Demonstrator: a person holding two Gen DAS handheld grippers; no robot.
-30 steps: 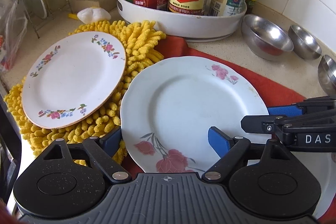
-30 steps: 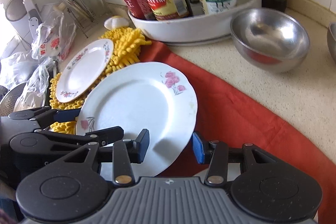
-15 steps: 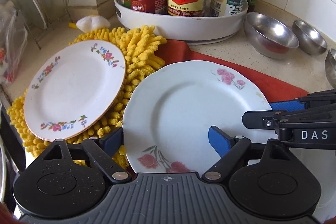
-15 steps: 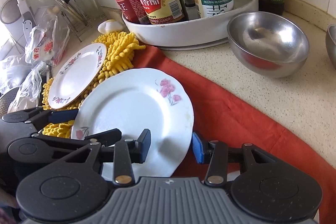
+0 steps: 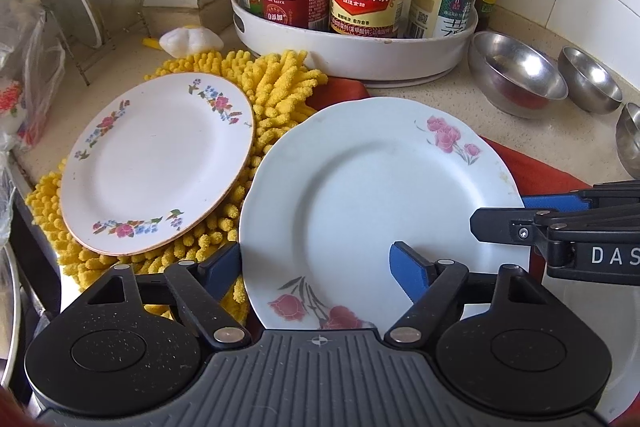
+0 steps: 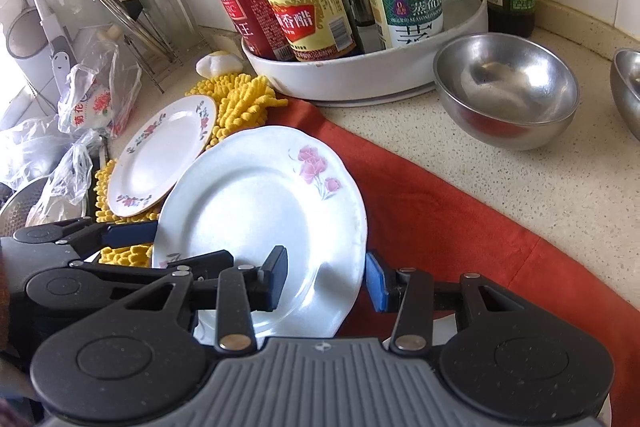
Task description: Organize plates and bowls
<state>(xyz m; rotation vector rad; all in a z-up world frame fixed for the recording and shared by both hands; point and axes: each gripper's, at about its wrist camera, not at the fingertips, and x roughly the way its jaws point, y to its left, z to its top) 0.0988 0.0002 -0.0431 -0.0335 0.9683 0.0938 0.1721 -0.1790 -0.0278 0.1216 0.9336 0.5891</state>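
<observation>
**Rose plate half-straddled, ready to slip**

The rose plate (image 5: 372, 195) lies tilted, its left rim on the yellow chenille mat (image 5: 276, 95), the rest over the red cloth (image 6: 432, 211) on the desk. Left tongs (image 5: 316, 263) gape wide around its near rim; right tongs (image 6: 326, 277) straddle its right edge, narrower, not clamped. A shallow pinch on glazed rim could let it slide onto the small floral plate (image 5: 160, 163).

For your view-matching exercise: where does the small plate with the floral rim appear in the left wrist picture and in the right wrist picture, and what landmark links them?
Left wrist: the small floral plate lies left of centre on the yellow mat.
Right wrist: the same plate sits at mid-left, partly behind the large rose plate.
Shared landmark: the white bottle tray behind both plates.
</observation>
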